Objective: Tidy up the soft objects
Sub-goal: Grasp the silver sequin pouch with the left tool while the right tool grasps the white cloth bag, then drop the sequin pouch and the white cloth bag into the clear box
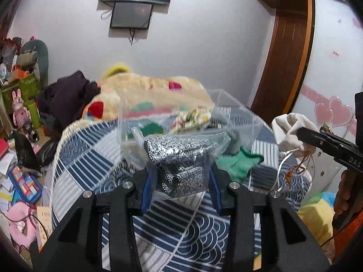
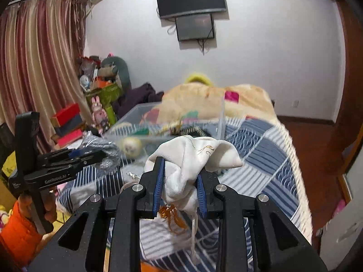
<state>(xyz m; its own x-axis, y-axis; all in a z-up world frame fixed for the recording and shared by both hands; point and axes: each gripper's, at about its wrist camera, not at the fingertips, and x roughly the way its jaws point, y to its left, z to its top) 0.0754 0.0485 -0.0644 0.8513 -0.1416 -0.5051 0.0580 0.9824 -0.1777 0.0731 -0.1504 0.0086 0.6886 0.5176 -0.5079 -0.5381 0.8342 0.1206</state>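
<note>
My left gripper (image 1: pixel 180 176) is shut on a clear plastic bag of grey knitted fabric (image 1: pixel 181 158) and holds it above the bed, in front of a clear plastic box (image 1: pixel 238 111). In the right wrist view the left gripper (image 2: pixel 90 155) holds that bag (image 2: pixel 99 147) at the left. My right gripper (image 2: pixel 180 181) is shut on a white drawstring pouch (image 2: pixel 192 158) with an orange tassel (image 2: pixel 171 217). In the left wrist view the right gripper (image 1: pixel 301 136) holds the pouch (image 1: pixel 290 129) at the right. The box (image 2: pixel 136 111) holds several soft items.
The blue and white patterned bedspread (image 1: pixel 181 226) lies under both grippers. A green cloth (image 1: pixel 240 161) lies beside the box. A large beige plush blanket (image 1: pixel 147 90) and dark clothes (image 1: pixel 68 93) lie behind. Clutter covers the floor at left (image 1: pixel 20 181). A wardrobe (image 1: pixel 295 52) stands right.
</note>
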